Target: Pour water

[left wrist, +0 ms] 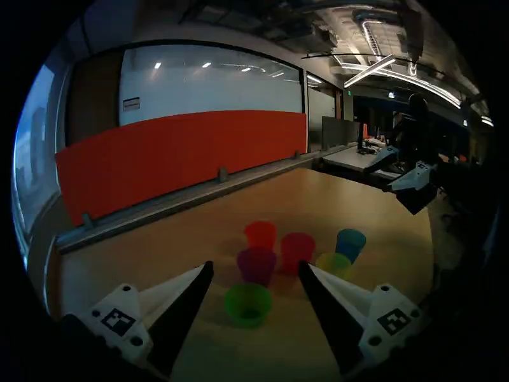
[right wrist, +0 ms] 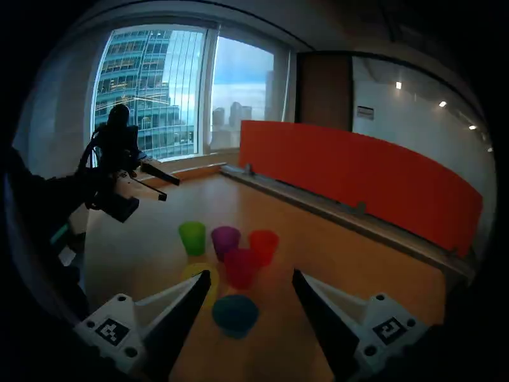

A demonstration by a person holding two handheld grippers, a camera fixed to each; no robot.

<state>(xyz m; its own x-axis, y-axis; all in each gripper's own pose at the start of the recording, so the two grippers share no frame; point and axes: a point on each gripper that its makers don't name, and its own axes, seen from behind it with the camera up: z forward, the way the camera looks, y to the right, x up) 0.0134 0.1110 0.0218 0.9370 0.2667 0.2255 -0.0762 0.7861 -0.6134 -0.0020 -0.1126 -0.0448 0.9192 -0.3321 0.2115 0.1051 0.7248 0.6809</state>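
Observation:
Several small coloured plastic cups stand clustered on the wooden table (left wrist: pixel 356 197). In the left gripper view the green cup (left wrist: pixel 248 304) is nearest, then purple (left wrist: pixel 256 264), orange (left wrist: pixel 261 233), pink (left wrist: pixel 297 250), yellow (left wrist: pixel 334 263) and blue (left wrist: pixel 350 244). My left gripper (left wrist: pixel 254 265) hovers open just short of the cluster, holding nothing. In the right gripper view the blue cup (right wrist: pixel 235 314) is nearest, with yellow (right wrist: pixel 200 275), pink (right wrist: pixel 240 266), green (right wrist: pixel 192 237), purple (right wrist: pixel 225 240) and orange (right wrist: pixel 263 245) beyond. My right gripper (right wrist: pixel 250 274) is open above them. I cannot tell whether any cup holds water.
An orange partition (left wrist: pixel 184 153) with a metal rail runs along the table's far side. Large windows (right wrist: pixel 159 89) lie past the table's end. The right gripper (left wrist: pixel 413 184) hangs over the table's right edge; the left gripper (right wrist: pixel 149 181) shows at the upper left, held by a dark-sleeved hand.

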